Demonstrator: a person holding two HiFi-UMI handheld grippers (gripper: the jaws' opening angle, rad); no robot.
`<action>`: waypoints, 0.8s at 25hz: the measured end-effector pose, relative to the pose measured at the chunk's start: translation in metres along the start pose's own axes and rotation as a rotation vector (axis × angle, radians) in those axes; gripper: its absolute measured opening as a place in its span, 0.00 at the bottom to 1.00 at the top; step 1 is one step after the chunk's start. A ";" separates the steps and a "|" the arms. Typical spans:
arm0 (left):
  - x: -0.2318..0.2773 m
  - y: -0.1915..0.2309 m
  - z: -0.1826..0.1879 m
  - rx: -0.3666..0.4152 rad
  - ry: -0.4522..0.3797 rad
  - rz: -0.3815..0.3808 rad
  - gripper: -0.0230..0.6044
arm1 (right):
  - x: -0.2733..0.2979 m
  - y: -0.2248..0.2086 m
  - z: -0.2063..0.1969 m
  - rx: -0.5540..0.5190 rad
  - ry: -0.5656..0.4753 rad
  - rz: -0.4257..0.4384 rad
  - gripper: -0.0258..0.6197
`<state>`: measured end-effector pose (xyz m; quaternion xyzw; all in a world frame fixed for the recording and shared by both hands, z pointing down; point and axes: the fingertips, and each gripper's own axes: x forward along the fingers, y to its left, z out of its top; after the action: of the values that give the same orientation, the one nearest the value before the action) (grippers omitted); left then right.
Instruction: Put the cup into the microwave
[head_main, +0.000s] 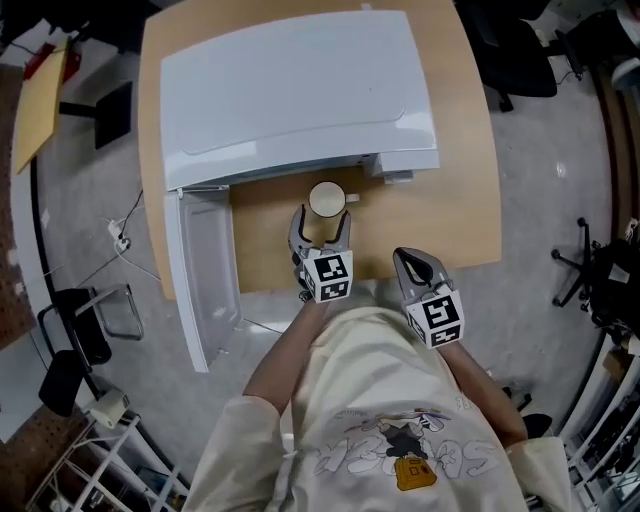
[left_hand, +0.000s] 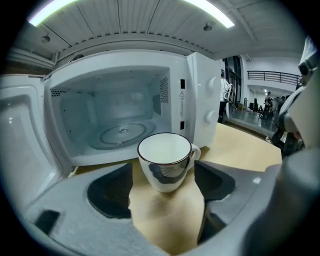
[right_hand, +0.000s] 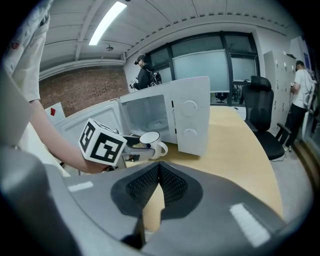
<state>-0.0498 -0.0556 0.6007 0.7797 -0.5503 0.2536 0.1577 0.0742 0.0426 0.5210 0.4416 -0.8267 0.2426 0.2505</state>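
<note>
Two dark pads of the left claw (left_hand: 162, 187) stand wide apart, released, with the white cup (left_hand: 165, 160) upright on the table (left_hand: 240, 145) in the gap just ahead of them. A sliver of wood shows between the left pad and the cup's wall, while the cup's handle (left_hand: 196, 150) points toward the right pad; whether it touches that pad cannot be told. The cup has a thin dark rim and looks empty. Just behind it, the white microwave (left_hand: 120, 100) stands with its cavity open and a glass turntable (left_hand: 122, 134) lying on the cavity floor. Its door (left_hand: 20, 140) is swung out to the left, and the control panel with two round knobs is on the right. From the head view the cup sits on the table in front of the microwave's opening, outside the cavity, between the tips of the left claw. The marker cube (head_main: 328, 276) of that claw is nearer the person, over the table's front edge. The right claw (right_hand: 159, 182) is clenched, its ribbed pads pressed together with nothing between them. It is held to the right of the left one, near the table's front edge and well apart from the cup. Beyond the table on that side, a black office chair (right_hand: 265, 120) stands on the floor.
</note>
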 end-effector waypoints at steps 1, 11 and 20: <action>0.007 0.000 -0.002 0.004 -0.004 0.008 0.66 | 0.000 0.000 0.000 0.006 0.006 0.005 0.05; 0.038 -0.001 0.017 0.086 -0.098 0.012 0.66 | -0.012 -0.005 -0.008 0.016 0.055 0.013 0.05; 0.009 0.005 0.039 0.095 -0.142 -0.005 0.66 | -0.014 -0.007 -0.007 0.027 0.044 0.020 0.05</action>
<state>-0.0434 -0.0846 0.5732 0.8037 -0.5455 0.2232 0.0818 0.0880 0.0519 0.5184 0.4313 -0.8219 0.2660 0.2601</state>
